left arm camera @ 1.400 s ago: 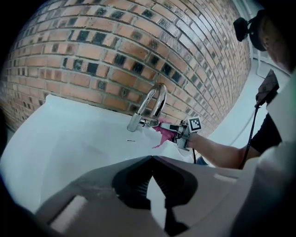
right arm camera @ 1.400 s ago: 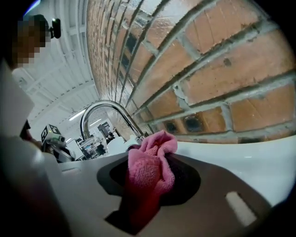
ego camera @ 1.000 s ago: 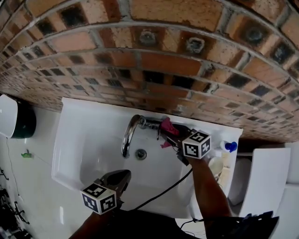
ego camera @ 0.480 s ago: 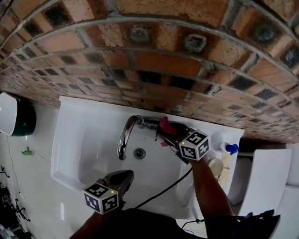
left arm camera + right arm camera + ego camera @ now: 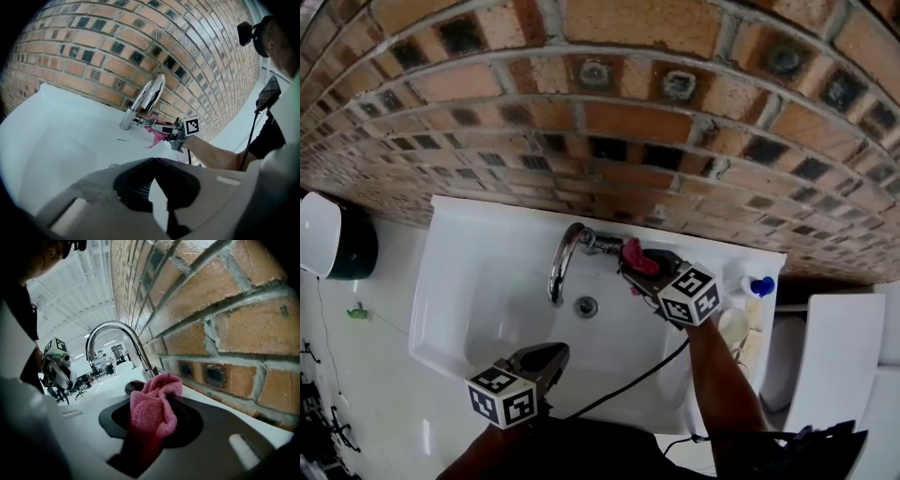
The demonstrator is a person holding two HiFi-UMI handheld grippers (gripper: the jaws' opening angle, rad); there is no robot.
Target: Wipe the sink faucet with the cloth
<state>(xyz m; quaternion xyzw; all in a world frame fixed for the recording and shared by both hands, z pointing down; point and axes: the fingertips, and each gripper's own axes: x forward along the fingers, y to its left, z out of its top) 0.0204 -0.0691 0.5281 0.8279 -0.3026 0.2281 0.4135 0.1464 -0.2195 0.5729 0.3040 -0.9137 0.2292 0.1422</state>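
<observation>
the right gripper point(image 5: 635, 263) pinches the pink cloth point(image 5: 152, 411) between its jaws, and the bunched fabric bulges up and out past the tips. just ahead of those tips stands the base of the chrome faucet point(image 5: 565, 258). its curved spout arches up and away from the gripper, over the bowl of the white sink point(image 5: 478, 309). the cloth sits right at the faucet's base fitting, but the views do not settle whether it actually touches. the brick wall point(image 5: 675, 122) runs close along the gripper's right side, seen from its own camera. a black cable point(image 5: 628, 382) trails back from the gripper along the person's forearm. a blue-capped bottle point(image 5: 759, 287) stands behind it on the sink's corner.

the left gripper point(image 5: 546, 359) is well apart from the right one, over the near rim of the sink. its jaws are pressed together at the tips with nothing between them, and they point toward the faucet and the cloth.
</observation>
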